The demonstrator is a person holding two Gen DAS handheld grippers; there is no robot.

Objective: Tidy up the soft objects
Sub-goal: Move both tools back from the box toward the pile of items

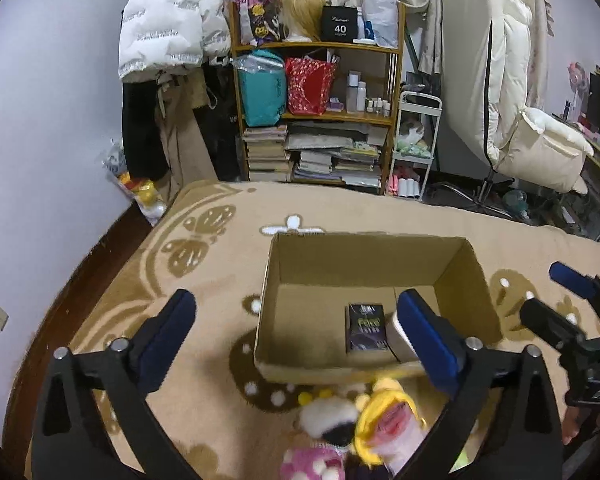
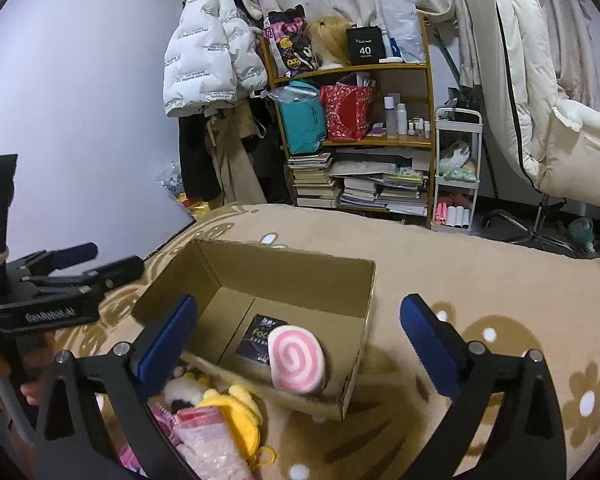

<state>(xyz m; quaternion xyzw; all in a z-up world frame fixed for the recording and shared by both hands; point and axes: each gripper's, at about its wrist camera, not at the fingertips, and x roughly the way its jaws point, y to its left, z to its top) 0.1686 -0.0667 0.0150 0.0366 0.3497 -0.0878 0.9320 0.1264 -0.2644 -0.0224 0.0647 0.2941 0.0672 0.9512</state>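
With both the left gripper and right gripper spread open and empty, lower onto the soft toys heaped just before the cardboard box, pinching one toy's bulk.

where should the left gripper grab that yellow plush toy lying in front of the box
Judging by its pose, grip the yellow plush toy across its rounded upper body, coming down from above. It lies flat on the tan blanket just outside the open cardboard box, with a white fluffy toy and a pink wrapped bundle pressed against it, so side approaches look crowded. The left gripper is open wide enough.
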